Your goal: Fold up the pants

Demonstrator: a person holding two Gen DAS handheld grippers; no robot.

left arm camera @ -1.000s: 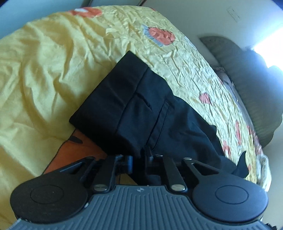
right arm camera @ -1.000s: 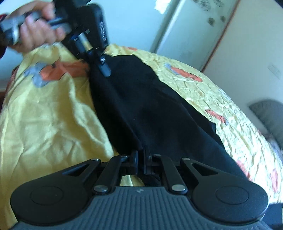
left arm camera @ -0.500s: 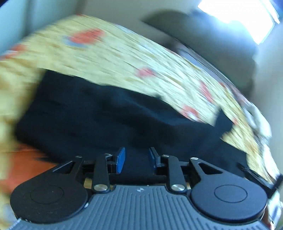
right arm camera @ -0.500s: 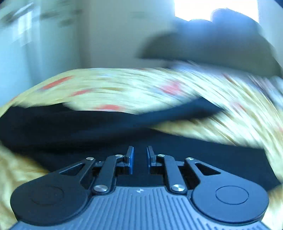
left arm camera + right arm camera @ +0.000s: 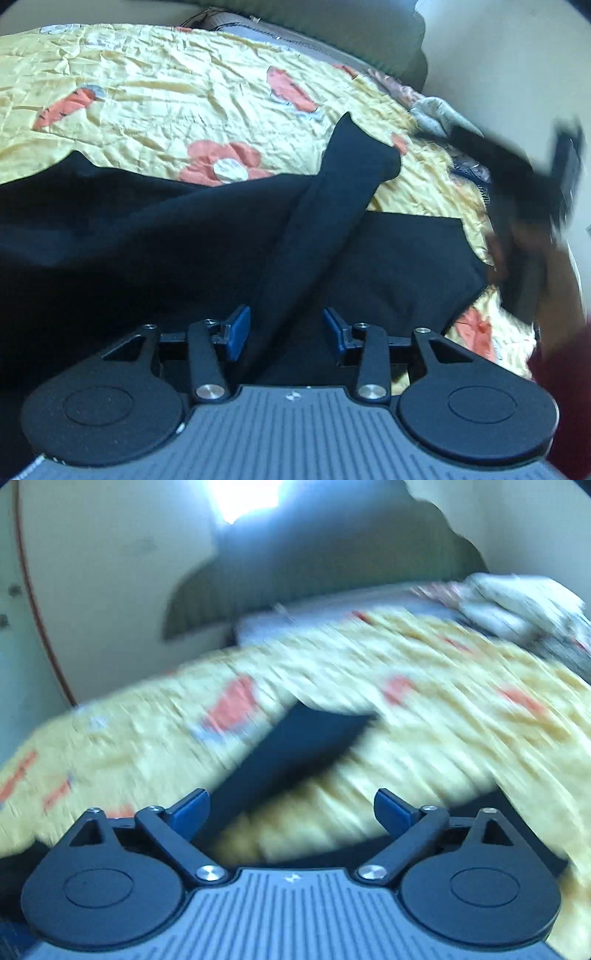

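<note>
Across the lower half of the left wrist view, the black fabric pants [image 5: 155, 258] lie spread on a wrinkled yellow bedspread with orange flower prints [image 5: 166, 96]. One narrow black pant leg [image 5: 325, 221] runs from bottom centre up toward the upper right of the frame, lying over the wider dark cloth, and its end rests on the yellow cover. The left gripper [image 5: 285, 329], black with blue pads, sits at bottom centre with its jaws partly apart; they have just been opening. The pant leg passes between the blue pads [image 5: 236, 328], close against the left one and clear of the right one, so nothing is clamped. At the right edge of this frame a blurred hand with a dark red sleeve [image 5: 561, 354] holds a dark tool; detail there is too smeared to read.

Toward the centre of the right wrist view, which is streaked by motion blur, a tapering strip of the black pants [image 5: 295, 749] crosses the yellow bedspread [image 5: 424, 709] from lower left to centre. The right gripper [image 5: 291, 808] stands at the bottom with its jaws spread wide, having just been opening, and holds nothing. Beyond the bed, a dark scalloped headboard [image 5: 332, 561] fills the upper frame, with pale folded bedding [image 5: 517, 602] at the upper right.
</note>
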